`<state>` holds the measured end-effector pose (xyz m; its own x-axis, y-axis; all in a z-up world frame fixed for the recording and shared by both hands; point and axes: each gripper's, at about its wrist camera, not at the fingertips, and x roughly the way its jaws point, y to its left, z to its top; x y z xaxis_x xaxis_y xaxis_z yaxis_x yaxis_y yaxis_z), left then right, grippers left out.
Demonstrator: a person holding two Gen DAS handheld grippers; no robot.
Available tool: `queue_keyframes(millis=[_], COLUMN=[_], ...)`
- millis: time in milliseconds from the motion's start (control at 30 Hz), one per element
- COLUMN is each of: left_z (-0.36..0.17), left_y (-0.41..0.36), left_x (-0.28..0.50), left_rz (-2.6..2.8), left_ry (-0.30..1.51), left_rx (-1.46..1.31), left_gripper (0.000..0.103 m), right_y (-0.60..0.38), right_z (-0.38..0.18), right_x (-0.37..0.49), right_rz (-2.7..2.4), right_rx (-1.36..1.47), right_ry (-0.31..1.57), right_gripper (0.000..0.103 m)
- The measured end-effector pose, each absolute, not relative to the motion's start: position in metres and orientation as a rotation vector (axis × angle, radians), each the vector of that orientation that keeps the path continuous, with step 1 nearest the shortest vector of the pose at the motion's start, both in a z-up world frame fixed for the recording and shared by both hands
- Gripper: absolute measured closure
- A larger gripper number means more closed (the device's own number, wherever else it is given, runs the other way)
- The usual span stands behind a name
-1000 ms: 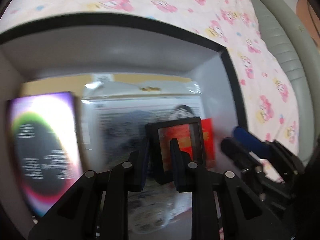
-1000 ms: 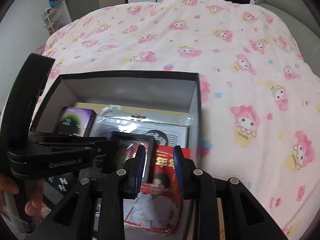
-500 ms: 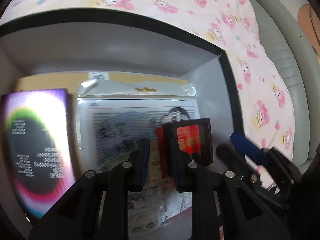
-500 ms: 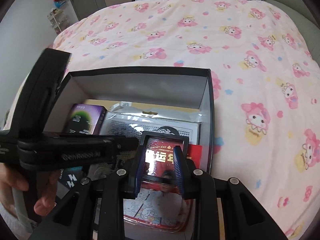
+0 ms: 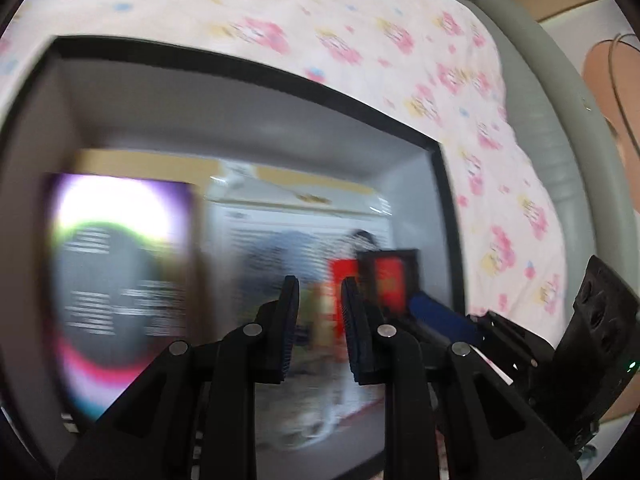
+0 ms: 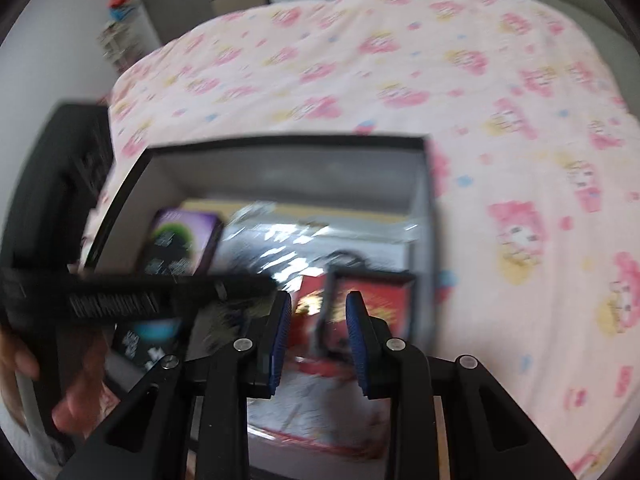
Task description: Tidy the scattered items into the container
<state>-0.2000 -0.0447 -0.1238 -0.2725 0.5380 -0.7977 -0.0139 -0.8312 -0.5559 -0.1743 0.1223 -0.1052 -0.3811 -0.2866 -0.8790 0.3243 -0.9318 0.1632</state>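
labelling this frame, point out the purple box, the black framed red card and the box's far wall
purple box [image 6: 180,240], right wrist view, its printed top face
black framed red card [image 6: 370,300], right wrist view, its red centre
box's far wall [image 5: 248,120], left wrist view, grey inner face

Box [image 6: 280,148] open on top (views blurred) — floor seemingly crowded, left gripper [image 6: 256,280] crossing.

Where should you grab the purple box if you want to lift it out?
Grab the purple box across its two long sides, coming straight down from above. It lies flat in the container, face up, with its left side close to the wall, so the jaws would need to slip in carefully there.
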Motion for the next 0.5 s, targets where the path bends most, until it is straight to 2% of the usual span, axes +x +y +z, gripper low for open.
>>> queue_keyframes(millis=[167,233,500], left_z=[-0.131,-0.133,-0.140], left_y=[-0.046,-0.041,-0.028], left_x=[-0.206,-0.207,-0.199], left_rz=[2.168,2.166,2.134], left_ry=[-0.628,-0.602,-0.533], left_rx=[-1.643,-1.648,-1.686], left_gripper=[0.083,0.083,0.080], right_y=[0.114,0.119,0.129], right_z=[-0.128,-0.131,-0.114], right_x=[-0.182,-0.183,-0.171], right_rz=[-2.310,-2.323,-2.402], right_rx=[1.588,1.615,1.558], right_ry=[0.079,0.066,0.044], right_gripper=[0.077,0.082,0.081])
